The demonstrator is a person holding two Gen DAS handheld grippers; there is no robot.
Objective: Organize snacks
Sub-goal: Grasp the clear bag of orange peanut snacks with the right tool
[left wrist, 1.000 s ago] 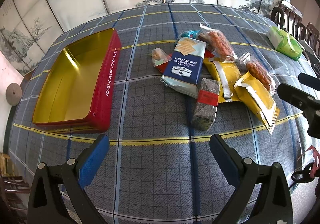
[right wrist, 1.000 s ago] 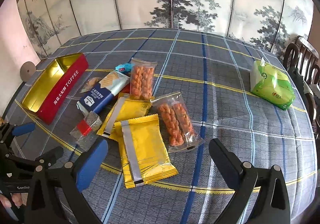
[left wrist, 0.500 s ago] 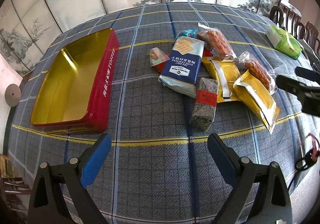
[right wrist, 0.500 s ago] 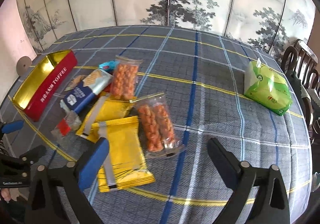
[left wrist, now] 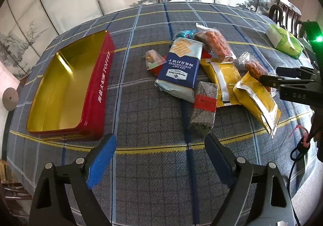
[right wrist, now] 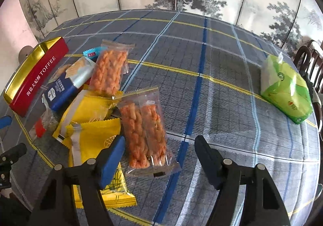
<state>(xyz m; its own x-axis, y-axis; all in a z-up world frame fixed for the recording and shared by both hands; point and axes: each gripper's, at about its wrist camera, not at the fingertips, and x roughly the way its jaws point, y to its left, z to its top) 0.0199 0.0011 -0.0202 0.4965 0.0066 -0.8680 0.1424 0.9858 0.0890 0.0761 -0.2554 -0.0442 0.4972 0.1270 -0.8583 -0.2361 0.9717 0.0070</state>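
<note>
Red tin [left wrist: 101, 92] reads "TOFFEE"; crackers [left wrist: 180, 68] (Member's Mark); we count two yellow packs [right wrist: 94, 139]. Both grippers [left wrist: 159, 157] [right wrist: 159, 157] closing, empty.

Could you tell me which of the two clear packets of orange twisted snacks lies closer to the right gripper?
The clear packet holding two orange twists side by side, lying just ahead of the closing right gripper. The other twist packet lies farther back, by the blue cracker pack.

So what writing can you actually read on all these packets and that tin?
"TOFFEE", after white Chinese characters too small to read surely: red tin.
"Member's Mark" and "SEA SALT SODA CRACKERS", upside down: blue cracker pack.
"DAS", partly cut off: right gripper.
Green tissue pack and yellow packets: print too small.
</note>
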